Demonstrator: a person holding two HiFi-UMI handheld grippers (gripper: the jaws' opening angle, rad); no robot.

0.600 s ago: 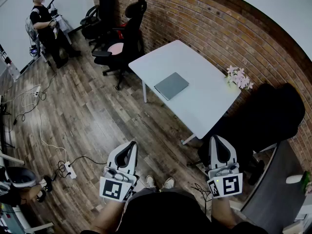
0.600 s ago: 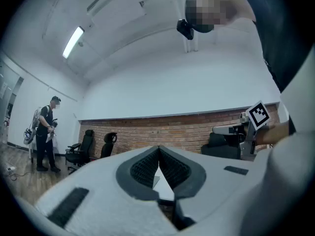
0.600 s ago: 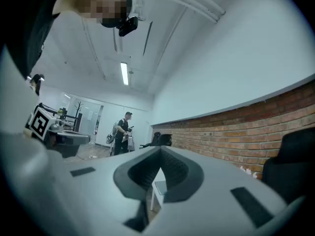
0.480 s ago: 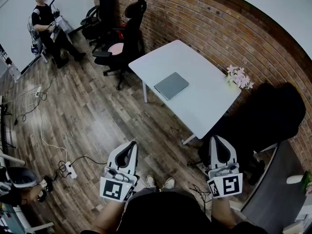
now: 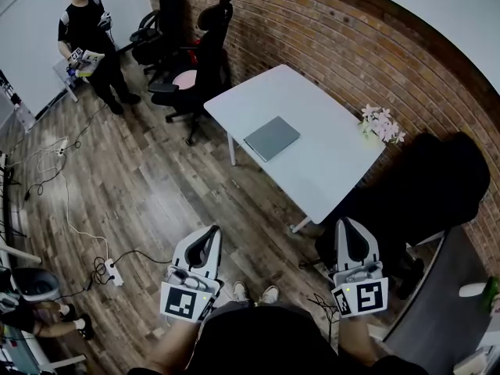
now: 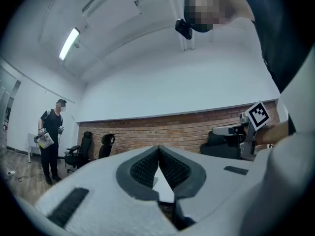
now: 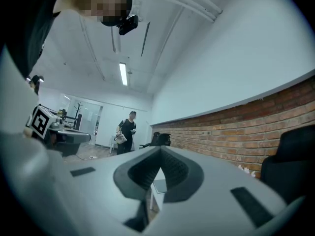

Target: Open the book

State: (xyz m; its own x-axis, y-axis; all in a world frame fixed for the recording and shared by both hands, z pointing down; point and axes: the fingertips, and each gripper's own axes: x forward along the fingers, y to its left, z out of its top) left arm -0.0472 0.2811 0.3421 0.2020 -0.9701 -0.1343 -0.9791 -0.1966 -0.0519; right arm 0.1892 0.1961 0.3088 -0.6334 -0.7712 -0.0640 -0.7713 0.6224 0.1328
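Well ahead of the left gripper point(image 5: 212, 231) and right gripper point(image 5: 343, 223), both pressed together, a closed book point(image 5: 272, 137) lies on a table point(image 5: 332, 166).

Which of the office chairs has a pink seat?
The high-backed chair at the white table's left end; its seat is pink, while the chair behind it and the large right-hand one are black.

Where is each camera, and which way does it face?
Head view: on the head, steeply down at table and book; left tool, right tool show.
Left gripper view: on left tool, facing the brick wall; right tool, torso show.
Right gripper view: on right tool, facing the table; left tool, torso show.
All share the table.
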